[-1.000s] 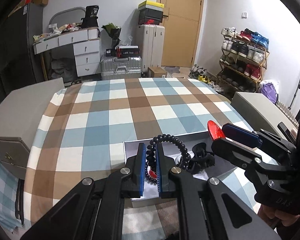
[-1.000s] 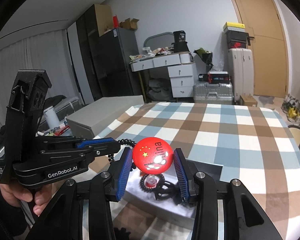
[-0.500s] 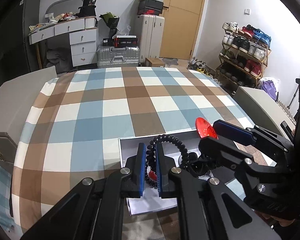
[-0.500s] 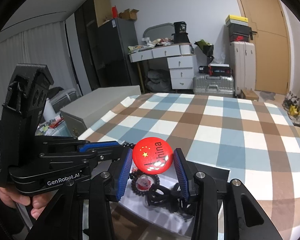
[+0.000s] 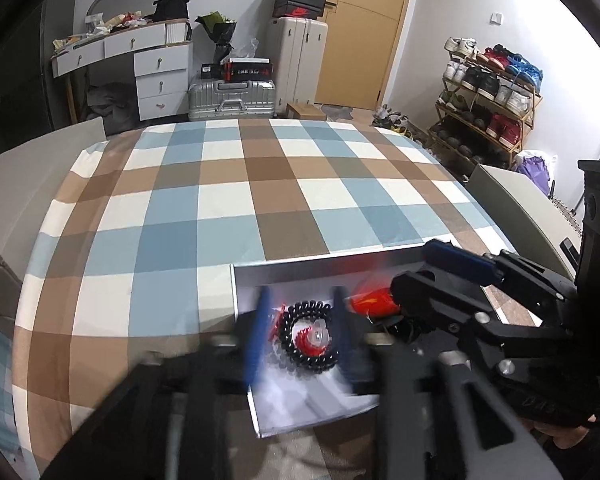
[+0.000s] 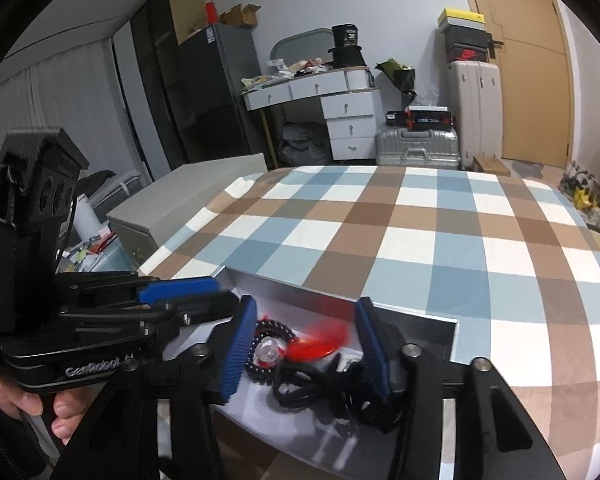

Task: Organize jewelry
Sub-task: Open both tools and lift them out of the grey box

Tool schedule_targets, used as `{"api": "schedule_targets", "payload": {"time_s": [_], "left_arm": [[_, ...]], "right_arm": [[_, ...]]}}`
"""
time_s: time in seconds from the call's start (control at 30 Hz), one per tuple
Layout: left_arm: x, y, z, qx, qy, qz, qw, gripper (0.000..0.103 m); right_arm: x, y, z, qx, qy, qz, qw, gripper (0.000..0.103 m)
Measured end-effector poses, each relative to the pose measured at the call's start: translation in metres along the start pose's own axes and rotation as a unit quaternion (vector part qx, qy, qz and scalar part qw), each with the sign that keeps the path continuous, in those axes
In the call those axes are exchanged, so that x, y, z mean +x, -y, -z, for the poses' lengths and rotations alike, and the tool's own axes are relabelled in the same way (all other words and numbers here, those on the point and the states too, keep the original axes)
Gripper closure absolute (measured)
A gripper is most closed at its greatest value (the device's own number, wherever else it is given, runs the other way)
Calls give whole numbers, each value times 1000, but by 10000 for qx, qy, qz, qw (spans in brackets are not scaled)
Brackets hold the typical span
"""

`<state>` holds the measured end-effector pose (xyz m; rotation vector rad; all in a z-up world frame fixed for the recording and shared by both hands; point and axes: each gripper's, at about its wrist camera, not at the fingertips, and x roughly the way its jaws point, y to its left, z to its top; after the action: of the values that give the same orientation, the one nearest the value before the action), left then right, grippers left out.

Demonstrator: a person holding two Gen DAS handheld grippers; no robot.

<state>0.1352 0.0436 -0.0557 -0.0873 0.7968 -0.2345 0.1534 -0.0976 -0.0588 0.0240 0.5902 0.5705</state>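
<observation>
Both grippers were over the shallow white open box (image 5: 260, 280) on the checked blue, brown and white tablecloth (image 5: 220, 200), at lower centre of each frame. The left gripper (image 5: 300, 332) had just been opening; its jaws stood apart, clear of the black coiled spiral hair tie (image 5: 296, 354) lying flat in the box directly below and between them. The right gripper (image 6: 306, 344) had likewise been opening, and the round red badge (image 6: 320, 344), blurred, lay between its spread jaws, apparently released into the box, just right of the coil. Each item sat directly beneath its own gripper.
</observation>
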Motion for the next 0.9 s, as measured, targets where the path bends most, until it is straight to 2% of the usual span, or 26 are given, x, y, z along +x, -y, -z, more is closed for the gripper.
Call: {"api": "schedule_targets", "payload": {"time_s": [0.03,0.27,0.5,0.7,0.73,0.83,0.9], "left_arm": [[-3,-1,1,-44,36,66,10000,59],[-19,-4,8,-123,171,-95,9997,59],[-34,4,16,51,291,-342,9990,59],[-49,7,23,20,393,-392,9985,58],[-51,7,25,-7,430,-399,9983,56],[-55,6,31,-90,489,-379,9980,48],[-58,7,35,-114,517,-415,9977,46]], "right_arm": [[-3,1,1,32,-2,-20,10000,52],[-28,0,6,78,172,72,9998,51],[-55,-8,6,96,347,142,9993,50],[-75,-19,9,10,485,148,9987,33],[-78,-22,10,0,488,145,9987,29],[-86,-28,14,-34,521,128,9986,24],[-92,-33,18,-72,542,161,9984,22]]}}
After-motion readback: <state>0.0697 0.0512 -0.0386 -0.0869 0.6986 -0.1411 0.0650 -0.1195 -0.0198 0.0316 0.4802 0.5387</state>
